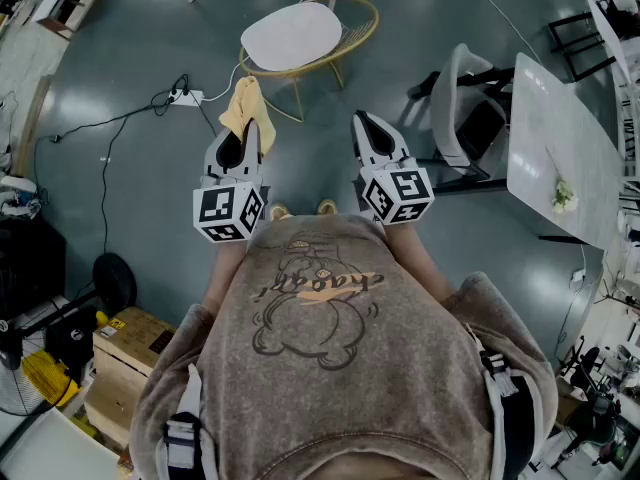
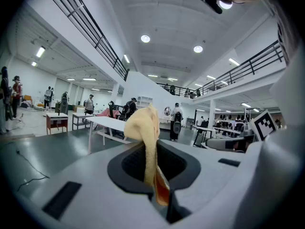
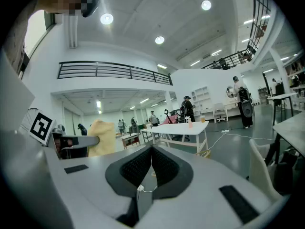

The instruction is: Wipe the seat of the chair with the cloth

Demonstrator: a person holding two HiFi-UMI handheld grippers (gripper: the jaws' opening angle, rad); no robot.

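Observation:
A chair with a white seat and a gold wire frame stands on the floor ahead of me. My left gripper is shut on a yellow cloth that sticks out past its tips, short of the chair. In the left gripper view the cloth rises from between the closed jaws. My right gripper is shut with nothing in it, level with the left one. The right gripper view shows its jaws pressed together and the cloth off to the left.
A white table and a white chair stand at the right. A power strip with a cable lies on the floor to the left. A wooden crate and a fan are at the lower left. Distant people stand around tables.

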